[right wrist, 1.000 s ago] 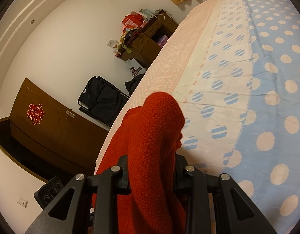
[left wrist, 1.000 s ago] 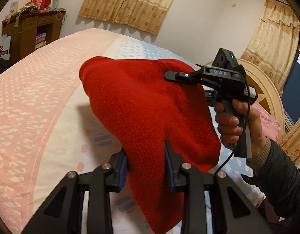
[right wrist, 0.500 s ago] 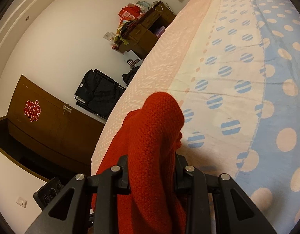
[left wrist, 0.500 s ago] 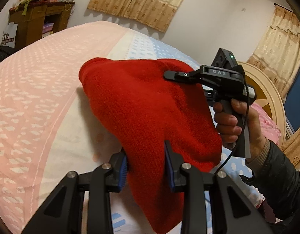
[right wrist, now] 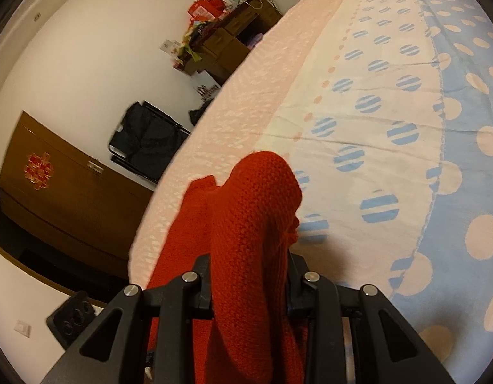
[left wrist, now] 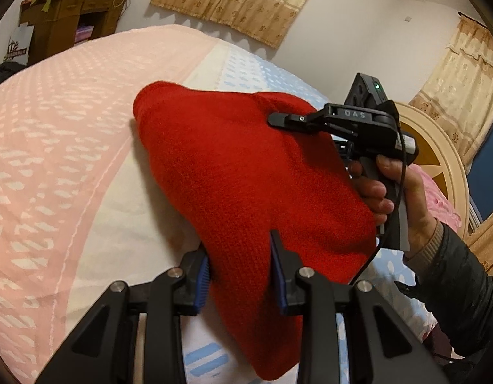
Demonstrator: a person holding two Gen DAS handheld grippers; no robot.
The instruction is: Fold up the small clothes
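A red knitted garment (left wrist: 240, 172) hangs in the air above the bed (left wrist: 70, 160), stretched between two hand-held grippers so that it can be lowered flat, which looks like the opening step of the fold. The left gripper (left wrist: 240, 268) is clamped on the near lower part of the garment, with its blue pads (left wrist: 204, 275) pressing the thick knit from both sides; below that grip a loose tail of fabric droops toward the bed. The right gripper (right wrist: 249, 281) holds the garment's opposite upper edge, where a bunched hump of knit fills the space between its fingers; its jaws are opening slightly at this moment, but the fabric is still wedged against both sides, so the hold seems to be easing rather than dropped. In the left view the person's hand (left wrist: 384, 188) wraps the right gripper's handle, a dark sleeve (left wrist: 454, 281) behind it, and the tool's top finger lies across the garment's upper right corner. Holding two separated points keeps the cloth spread like a sheet instead of letting it collapse into a lump, and the far corner of the garment already sits close over the bed, perhaps touching it, though that cannot be told for certain. Both tools tilt downward toward the bed, which suits laying the cloth down. The garment's soft bulk will likely sag and crease when it lands, so some smoothing should be needed first.
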